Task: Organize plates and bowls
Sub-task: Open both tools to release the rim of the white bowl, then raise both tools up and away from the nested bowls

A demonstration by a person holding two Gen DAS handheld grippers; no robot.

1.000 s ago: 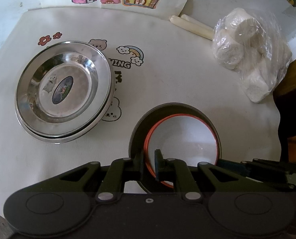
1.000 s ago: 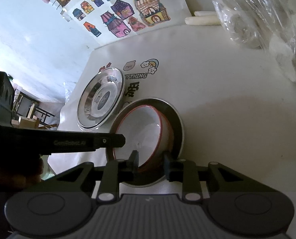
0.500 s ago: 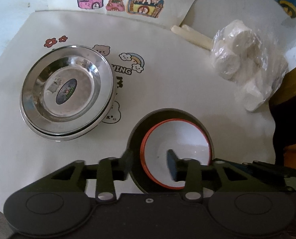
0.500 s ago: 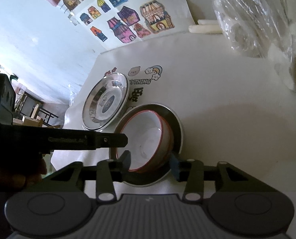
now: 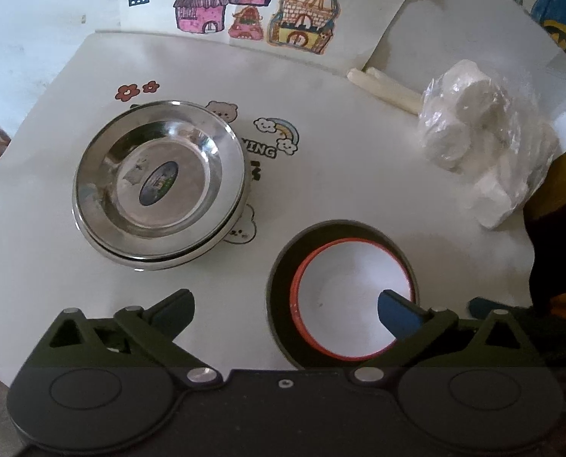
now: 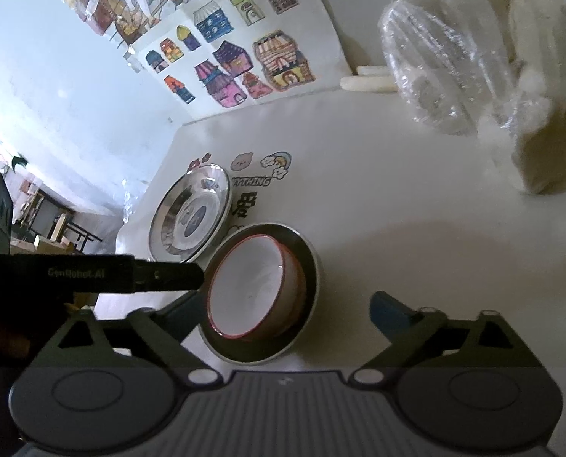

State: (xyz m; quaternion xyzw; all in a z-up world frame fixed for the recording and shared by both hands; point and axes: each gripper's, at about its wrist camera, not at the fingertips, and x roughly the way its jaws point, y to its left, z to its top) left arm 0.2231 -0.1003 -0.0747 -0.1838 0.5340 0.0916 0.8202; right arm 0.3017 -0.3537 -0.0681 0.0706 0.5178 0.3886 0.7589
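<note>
Both grippers since spread wide, released; red-rimmed bowl nested in dark plate, ahead.

Red-rimmed white bowl upright in dark plate; steel plates stacked beside.

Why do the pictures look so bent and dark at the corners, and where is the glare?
Left wrist view: fisheye lens curves the table edge, corners go black, and the steel plates mirror bright light. Right wrist view: same bending, a washed-out bright wall, a dim foreground, glints on the plastic bag.
</note>
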